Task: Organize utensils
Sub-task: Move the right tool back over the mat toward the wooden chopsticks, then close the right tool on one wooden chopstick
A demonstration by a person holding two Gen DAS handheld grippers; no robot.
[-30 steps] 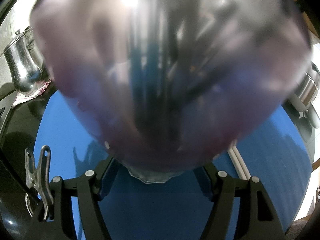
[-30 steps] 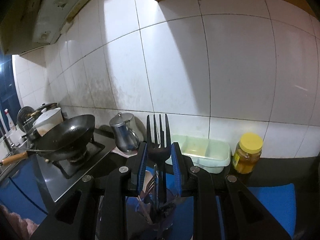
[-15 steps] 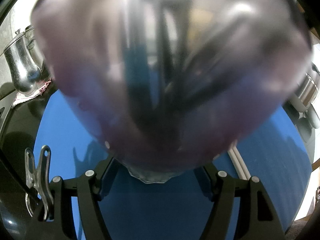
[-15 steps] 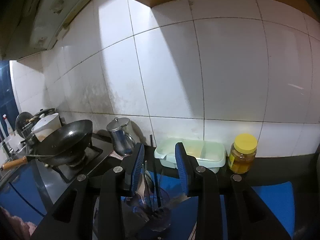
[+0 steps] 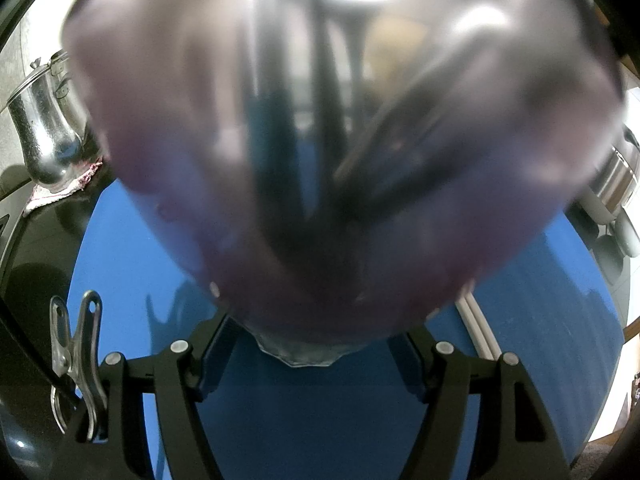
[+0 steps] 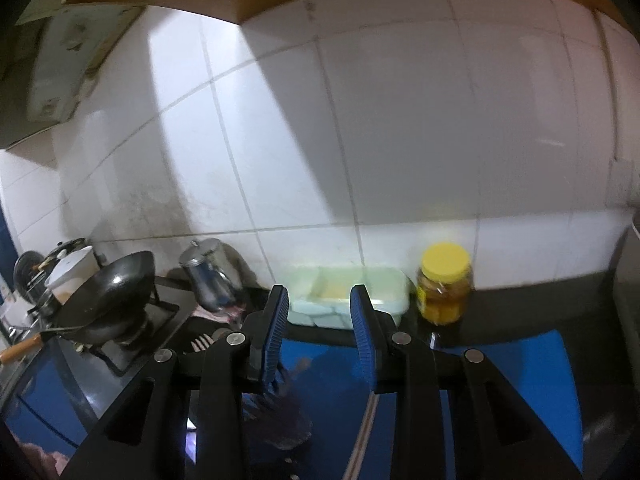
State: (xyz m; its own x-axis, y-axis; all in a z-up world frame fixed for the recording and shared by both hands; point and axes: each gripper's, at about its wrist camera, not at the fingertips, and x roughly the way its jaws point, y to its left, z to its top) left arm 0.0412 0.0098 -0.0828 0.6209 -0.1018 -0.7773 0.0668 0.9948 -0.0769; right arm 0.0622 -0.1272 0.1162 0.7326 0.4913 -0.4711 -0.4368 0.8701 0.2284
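Note:
A purple see-through cup [image 5: 340,160] fills the left wrist view, blurred, with several dark utensil handles [image 5: 280,140] standing in it. My left gripper [image 5: 312,344] is shut on the cup's base, above a blue mat [image 5: 120,260]. In the right wrist view the same cup [image 6: 280,428] shows low and left of my right gripper [image 6: 319,296], with fork tines [image 6: 202,342] sticking out to the left. The right gripper is open, its blue pads [image 6: 276,328] apart with nothing between them. A pair of pale chopsticks [image 6: 364,432] lies on the mat [image 6: 520,380].
Against the tiled wall stand a steel jug [image 6: 212,280], a pale green container [image 6: 348,300] and a yellow-lidded jar [image 6: 444,284]. A black wok [image 6: 108,296] sits on the stove at left. A metal clip [image 5: 76,360] lies by my left fingers; a steel pot [image 5: 612,176] stands at right.
The right gripper has let go of the black fork, which went down into the cup. The gripper then opened wider and swung right. The left gripper and cup stayed put.

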